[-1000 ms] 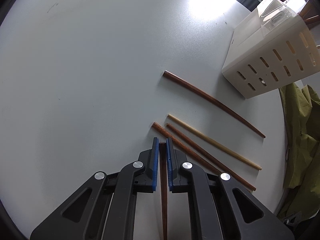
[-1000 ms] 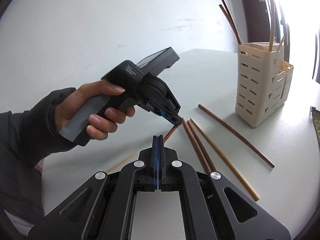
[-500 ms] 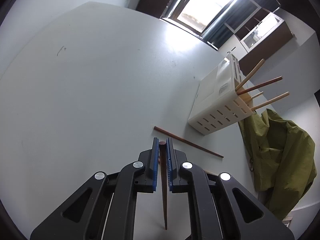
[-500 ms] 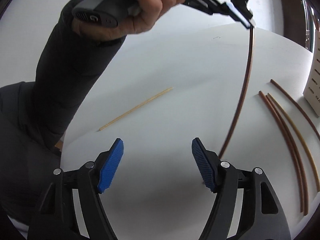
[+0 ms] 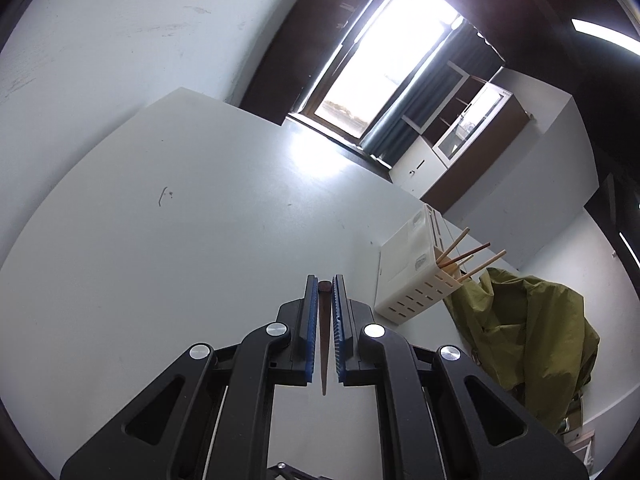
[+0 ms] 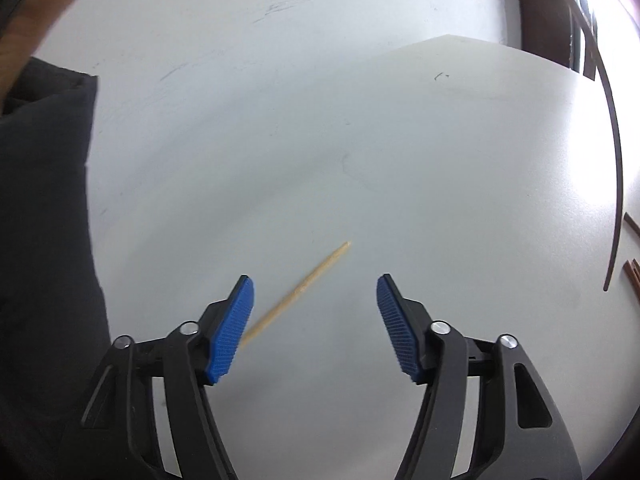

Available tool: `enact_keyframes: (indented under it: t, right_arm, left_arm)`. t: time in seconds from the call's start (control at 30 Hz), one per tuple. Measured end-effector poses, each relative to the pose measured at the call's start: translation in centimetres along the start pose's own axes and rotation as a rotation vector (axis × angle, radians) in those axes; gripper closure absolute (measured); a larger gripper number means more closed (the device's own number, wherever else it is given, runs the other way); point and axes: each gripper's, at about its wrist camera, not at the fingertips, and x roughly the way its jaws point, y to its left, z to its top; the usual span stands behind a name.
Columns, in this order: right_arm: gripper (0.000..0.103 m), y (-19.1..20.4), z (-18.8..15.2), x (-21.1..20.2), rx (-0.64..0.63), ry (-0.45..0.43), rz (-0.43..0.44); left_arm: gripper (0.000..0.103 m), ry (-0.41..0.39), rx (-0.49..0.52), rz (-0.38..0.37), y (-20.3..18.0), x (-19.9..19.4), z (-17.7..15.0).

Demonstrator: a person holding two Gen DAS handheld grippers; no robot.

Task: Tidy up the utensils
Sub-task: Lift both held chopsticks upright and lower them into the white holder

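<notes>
My left gripper (image 5: 324, 282) is shut on a dark brown chopstick (image 5: 323, 344), lifted well above the white table (image 5: 180, 240); its thin end hangs down toward the camera. The same dark chopstick (image 6: 614, 152) shows as a long curved line at the right of the right wrist view. A cream slotted utensil holder (image 5: 412, 276) stands to the right with several chopsticks in it. My right gripper (image 6: 314, 284) is over the table with its jaws closing, nothing pressed between them; a light wooden chopstick (image 6: 308, 284) lies on the table just beyond the left pad.
Ends of more brown chopsticks (image 6: 632, 268) lie at the right edge of the right wrist view. A dark sleeve (image 6: 44, 208) fills that view's left side. An olive cloth (image 5: 532, 328) hangs beyond the table's right edge. A white wall and a bright window stand behind the table.
My left gripper has risen and tipped up with the dark chopstick, off the table. My right gripper opened wide, swung left toward the light chopstick, and its jaws have narrowed.
</notes>
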Motion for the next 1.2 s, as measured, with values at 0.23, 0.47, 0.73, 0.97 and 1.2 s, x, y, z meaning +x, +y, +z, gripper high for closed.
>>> enact_keyframes:
  t: [0.23, 0.47, 0.73, 0.97, 1.2]
  right_arm:
    - [0.093, 3.6, 0.5, 4.7, -0.131, 0.053, -0.119]
    - [0.098, 0.7, -1.6, 2.0, -0.142, 0.079, -0.022]
    - [0.098, -5.9, -3.0, -9.4, -0.023, -0.115, 0.141]
    - [0.098, -12.7, -4.5, -24.7, 0.032, -0.439, -0.028]
    - [0.098, -20.9, -1.9, -34.5, 0.084, -0.716, -0.207]
  left_arm:
    - [0.096, -0.025, -0.005, -0.033, 0.7, -1.9, 0.8]
    - [0.096, -0.04, 0.013, -0.037, 0.3, -2.5, 0.6]
    - [0.096, -0.028, 0.038, -0.069, -0.7, -2.1, 0.1]
    - [0.096, -0.039, 0.108, -0.109, -3.9, -2.2, -0.7]
    - [0.096, -0.065, 0.2, -0.085, -10.6, -1.1, 1.4]
